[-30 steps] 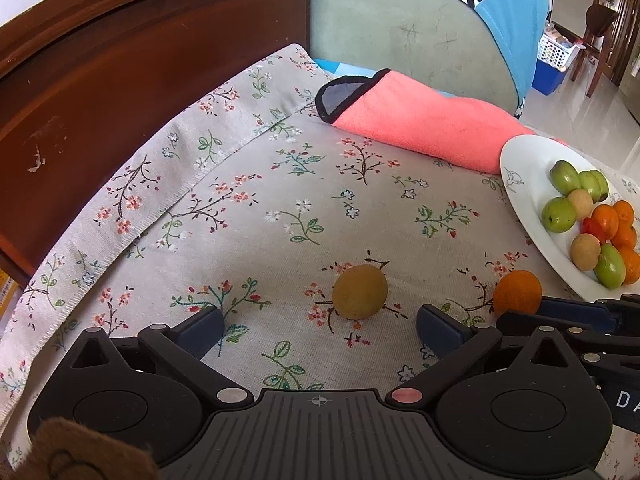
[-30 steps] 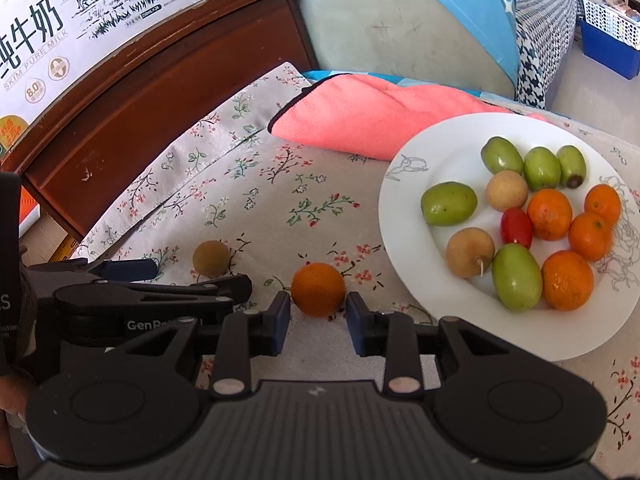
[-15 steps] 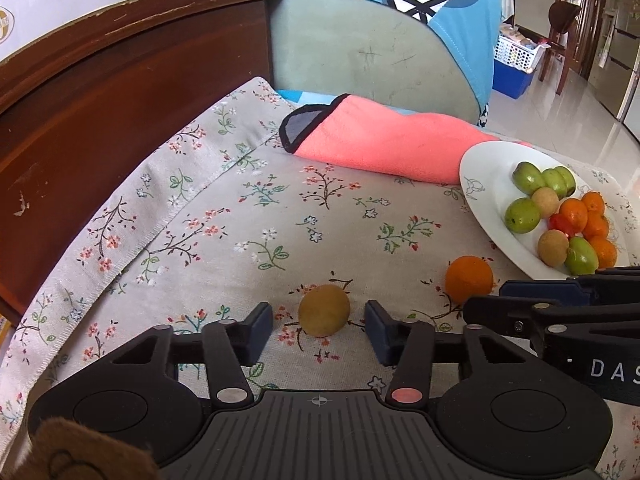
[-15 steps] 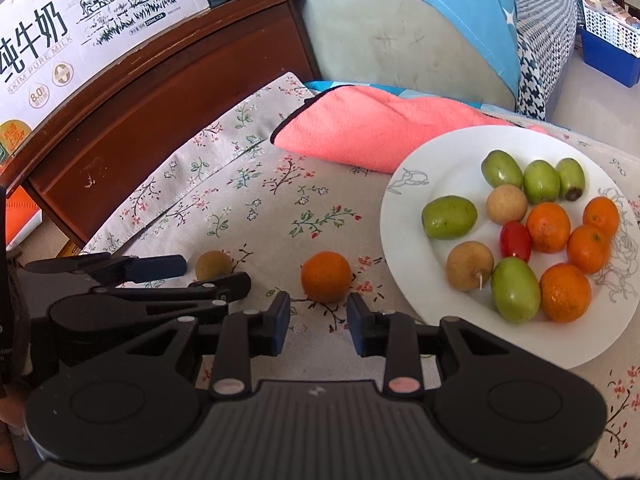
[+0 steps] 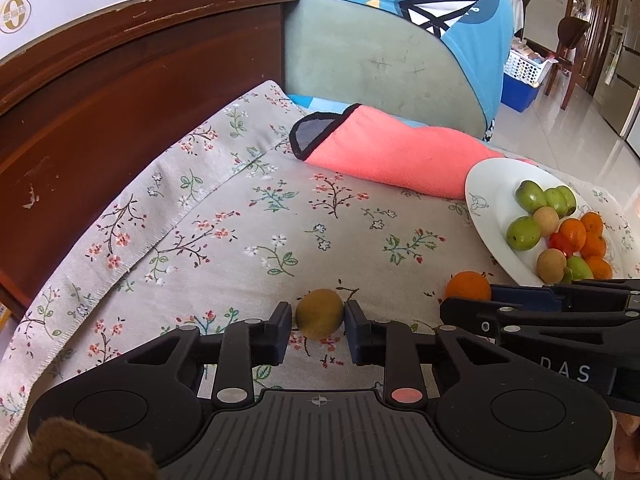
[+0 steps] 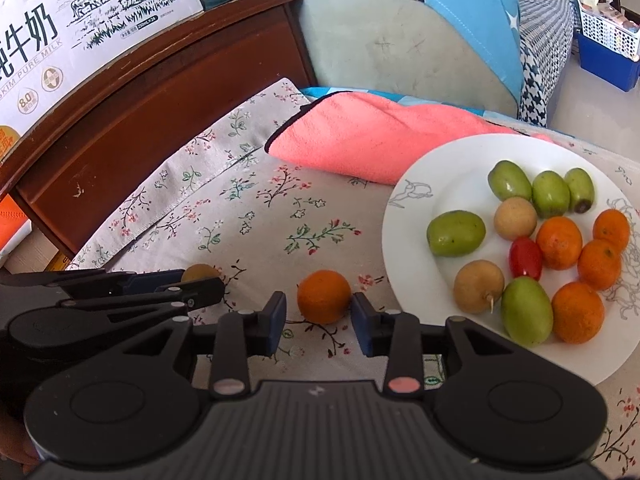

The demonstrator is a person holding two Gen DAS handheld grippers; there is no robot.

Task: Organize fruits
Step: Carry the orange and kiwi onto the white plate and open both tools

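Now your white plate (image 6: 408,248) already carries most of the fruit, while two pieces wait on the floral cloth (image 5: 224,216) just short of it. Your left gripper (image 5: 319,320) has narrowed since a second ago and now pinches the brownish longan (image 5: 319,314), whereas your right gripper (image 6: 319,312) brackets the orange (image 6: 323,296) with slim gaps, so it isn't gripped yet. Contact under both fruits is hidden, so you can't tell whether the longan has lifted.
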